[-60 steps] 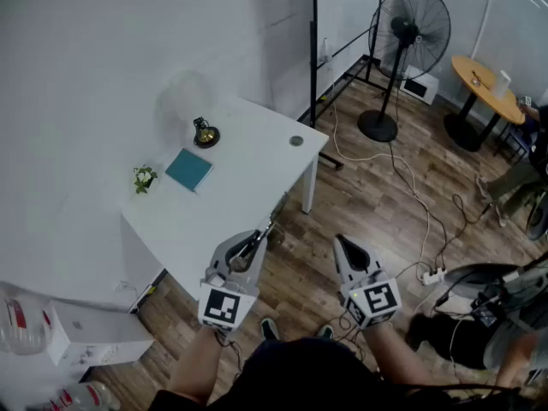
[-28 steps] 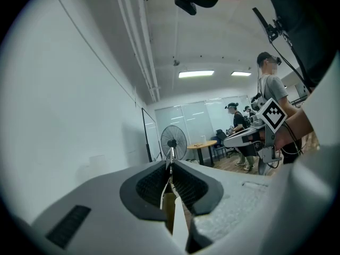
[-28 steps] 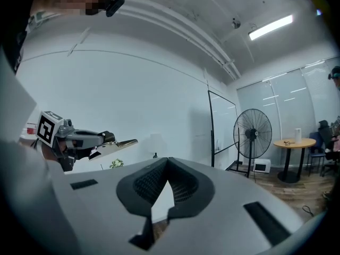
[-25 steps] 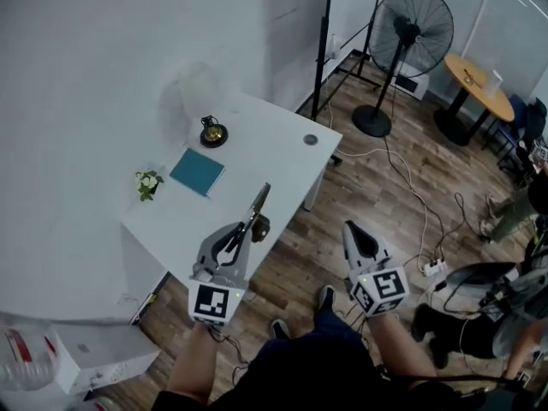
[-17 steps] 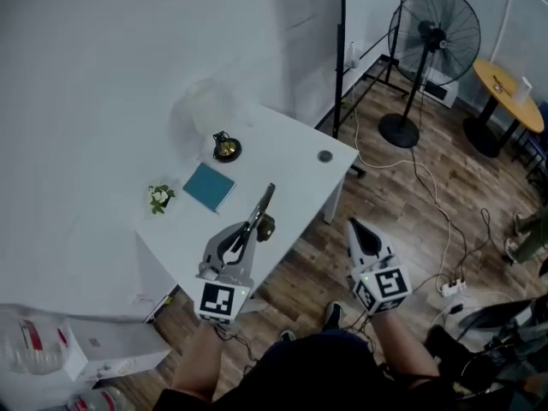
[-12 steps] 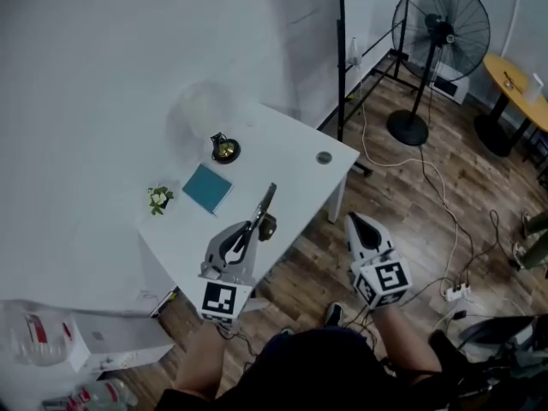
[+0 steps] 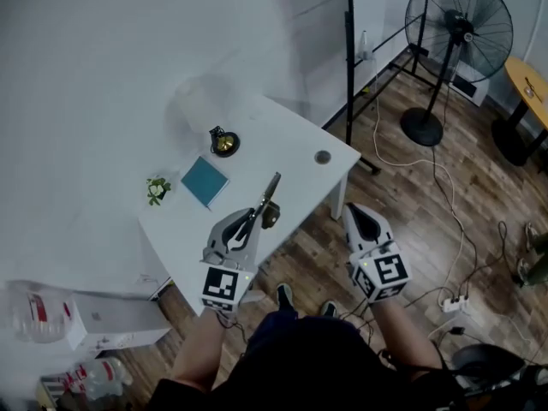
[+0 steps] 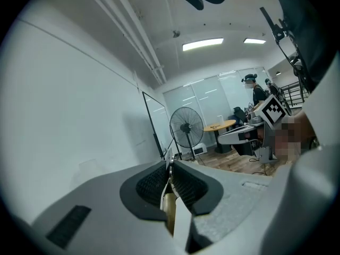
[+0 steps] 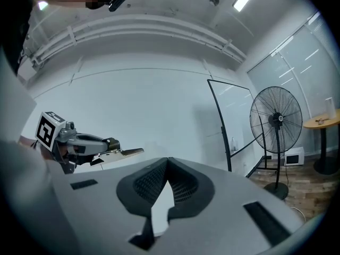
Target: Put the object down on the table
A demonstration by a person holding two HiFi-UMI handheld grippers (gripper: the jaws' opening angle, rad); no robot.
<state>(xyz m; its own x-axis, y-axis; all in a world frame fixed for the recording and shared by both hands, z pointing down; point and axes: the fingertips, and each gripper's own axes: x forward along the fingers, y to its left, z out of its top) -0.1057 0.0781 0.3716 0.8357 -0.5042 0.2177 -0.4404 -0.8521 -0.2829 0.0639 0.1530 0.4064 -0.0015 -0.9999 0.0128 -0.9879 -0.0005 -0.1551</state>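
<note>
Left fingers (image 8: 150, 187): closed on a flat-bladed metal tool (image 7: 269, 197). The blade sits edge-on between the two ribbed pads and runs out beyond them. I log this as a firm pinch on both faces.

Right fingers (image 9: 186, 187): tips together, nothing between them; idle.

Item, location: the tool is in the air, not yet down. From the head view its blade lies over the near edge of the white counter (image 7: 291, 135), tip pointing across it. How high it hangs above the surface I cannot tell.

Item, handling (my estimate):
- Thin metal blade, stiff and probably light.
- Flat faces look smooth, so it could slide or pivot in a light pinch.
- A brownish knob or handle part sits just ahead of the pads; the weight may lie there.
- Not fragile, though the tip could scratch the counter or clatter if dropped.
- Best hold: where I have it now, on the flat faces close to the handle end, never on the thin edge.

Pose, left: the hand is extended toward the counter with the marker cube facing back at the head camera. The fingers tip slightly downward, and the forearm comes in from below.

Pose, right: the hand sits beside the left one but well apart from it. It is over the wooden floor off the counter's corner, pointing roughly level and the same way.

Counter, other stock: a teal book (image 7: 205, 181) and a small brass ornament (image 7: 224, 142) lie farther in. Bare surface lies between them and the tool.
</note>
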